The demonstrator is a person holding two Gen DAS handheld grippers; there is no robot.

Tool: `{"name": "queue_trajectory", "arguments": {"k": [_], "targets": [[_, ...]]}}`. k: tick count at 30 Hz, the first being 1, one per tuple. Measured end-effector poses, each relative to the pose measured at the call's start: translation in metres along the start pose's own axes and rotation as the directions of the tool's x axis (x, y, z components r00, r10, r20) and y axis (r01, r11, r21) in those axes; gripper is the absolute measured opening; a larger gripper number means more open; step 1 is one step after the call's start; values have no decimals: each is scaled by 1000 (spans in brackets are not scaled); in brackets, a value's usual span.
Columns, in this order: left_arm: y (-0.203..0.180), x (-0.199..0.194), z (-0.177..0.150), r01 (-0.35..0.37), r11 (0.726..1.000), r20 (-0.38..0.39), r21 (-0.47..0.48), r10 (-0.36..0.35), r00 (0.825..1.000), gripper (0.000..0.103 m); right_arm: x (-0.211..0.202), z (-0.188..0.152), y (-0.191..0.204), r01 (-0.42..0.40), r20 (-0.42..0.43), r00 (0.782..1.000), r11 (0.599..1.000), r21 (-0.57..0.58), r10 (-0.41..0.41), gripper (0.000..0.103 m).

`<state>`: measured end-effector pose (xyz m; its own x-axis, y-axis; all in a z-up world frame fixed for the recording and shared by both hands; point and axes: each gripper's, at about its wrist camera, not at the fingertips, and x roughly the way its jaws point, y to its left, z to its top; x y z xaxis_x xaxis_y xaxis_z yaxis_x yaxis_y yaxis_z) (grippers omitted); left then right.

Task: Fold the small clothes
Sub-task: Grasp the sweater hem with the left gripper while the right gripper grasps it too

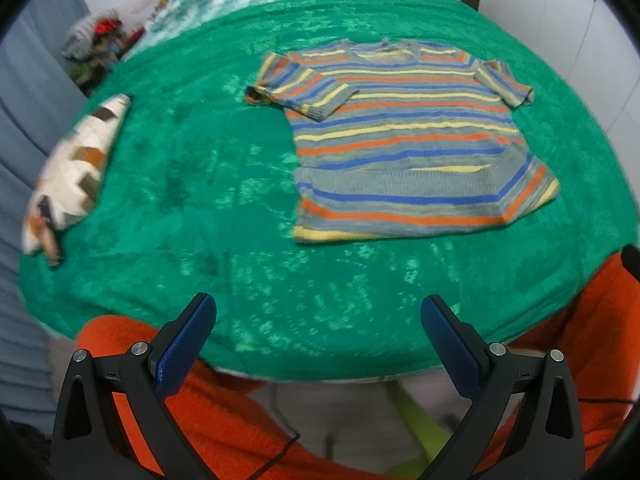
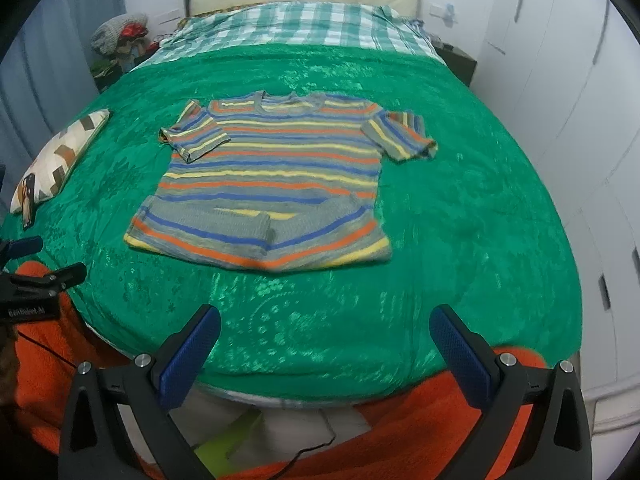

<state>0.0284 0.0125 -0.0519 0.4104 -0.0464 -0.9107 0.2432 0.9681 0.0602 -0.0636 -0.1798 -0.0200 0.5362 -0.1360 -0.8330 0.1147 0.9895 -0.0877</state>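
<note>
A small knitted striped shirt (image 1: 404, 136) (image 2: 276, 184), grey with blue, orange and yellow bands, lies spread flat on the green bedspread (image 1: 192, 184) (image 2: 460, 208), neck away from me. Its hem is turned up in a rumpled band. Both short sleeves lie out to the sides. My left gripper (image 1: 318, 312) hangs open over the bed's near edge, well short of the shirt and to its left. My right gripper (image 2: 325, 322) is also open above the near edge, empty, with the shirt ahead and slightly left. The left gripper (image 2: 36, 264) shows at the right wrist view's left edge.
A patterned white and brown cushion (image 1: 76, 172) (image 2: 60, 152) lies at the bed's left side, with a phone-like object (image 2: 28, 200) against it. A checked sheet (image 2: 304, 28) and headboard are at the far end. The person's orange trousers (image 1: 224, 412) (image 2: 420, 432) are below the grippers. White wardrobe doors (image 2: 580, 120) stand on the right.
</note>
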Motion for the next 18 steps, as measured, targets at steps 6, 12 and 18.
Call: {"name": "queue_trajectory", "arguments": {"k": [6,12,18], "targets": [[41,88,31,194,975,-76,-109,-203,976,100,68,32,-52,-91,13,996,988,-122,93,103],[22,149,59,190,981,-152,-34,-193,969,70,170,76,-68,-239,-162,963,961,-139,216,86],[13,159,68,177,984,-146,-14,-177,973,22,222,92,-48,-275,-286,934,943,-187,215,34]]}}
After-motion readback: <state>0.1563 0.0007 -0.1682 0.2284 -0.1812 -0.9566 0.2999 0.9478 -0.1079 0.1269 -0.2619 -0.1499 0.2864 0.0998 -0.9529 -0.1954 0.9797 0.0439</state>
